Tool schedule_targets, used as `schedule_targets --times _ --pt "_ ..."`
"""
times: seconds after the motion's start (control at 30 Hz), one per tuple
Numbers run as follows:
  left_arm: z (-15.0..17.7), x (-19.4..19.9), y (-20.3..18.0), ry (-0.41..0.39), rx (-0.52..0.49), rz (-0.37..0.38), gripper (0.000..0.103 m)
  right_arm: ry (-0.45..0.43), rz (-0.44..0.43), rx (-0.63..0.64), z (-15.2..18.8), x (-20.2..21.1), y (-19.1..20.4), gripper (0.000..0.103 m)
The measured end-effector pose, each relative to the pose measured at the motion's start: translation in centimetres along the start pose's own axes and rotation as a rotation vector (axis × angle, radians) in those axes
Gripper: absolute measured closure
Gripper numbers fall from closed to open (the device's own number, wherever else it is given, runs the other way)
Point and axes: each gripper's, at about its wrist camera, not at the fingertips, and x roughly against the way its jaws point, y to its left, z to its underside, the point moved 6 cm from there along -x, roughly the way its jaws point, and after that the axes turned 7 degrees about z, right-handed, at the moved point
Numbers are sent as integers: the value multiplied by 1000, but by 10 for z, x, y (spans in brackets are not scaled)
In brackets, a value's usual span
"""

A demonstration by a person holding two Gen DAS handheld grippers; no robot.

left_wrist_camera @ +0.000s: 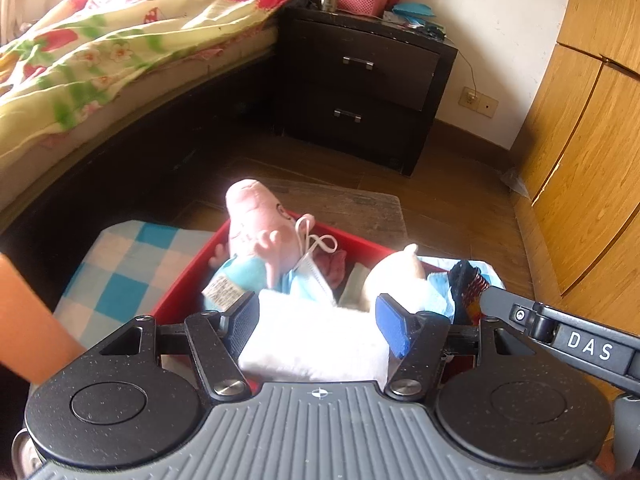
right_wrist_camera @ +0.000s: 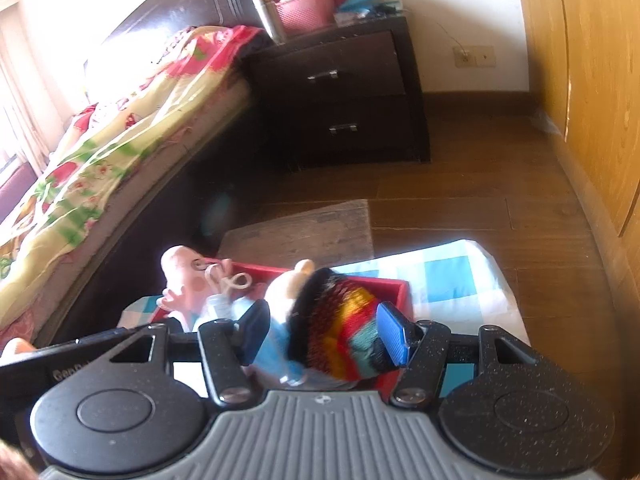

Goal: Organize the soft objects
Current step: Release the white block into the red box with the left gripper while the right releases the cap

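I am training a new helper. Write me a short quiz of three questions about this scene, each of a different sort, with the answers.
1. What lies between the fingers of the left gripper?
A. a white cloth
B. a book
C. a shoe
2. True or false: the pink plush toy lies outside the red box.
3. Fill in the missing word: the red box stands on a blue-and-white ______ cloth.

Key: 1 A; 2 false, it is in the box; 3 checked.
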Motion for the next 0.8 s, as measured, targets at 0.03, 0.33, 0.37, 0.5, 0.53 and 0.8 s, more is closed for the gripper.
schedule_targets --times 0.03,0.33,0.37,0.5,0.53,0.8 --pt "3 4 2 -1 4 -1 39 -3 -1 10 2 4 4 66" --pt "27 38 17 -15 4 -36 37 -9 -4 66 24 37 17 66" --pt "30 41 17 -13 3 -38 37 -9 -9 61 27 41 17 66" --pt "42 54 14 -22 -25 -51 36 -3 -31 40 42 55 16 66" --pt "45 58 12 -25 -33 -51 35 -5 -33 43 45 58 16 66" --pt "66 83 6 -45 -78 -49 33 -12 -57 54 70 87 13 66"
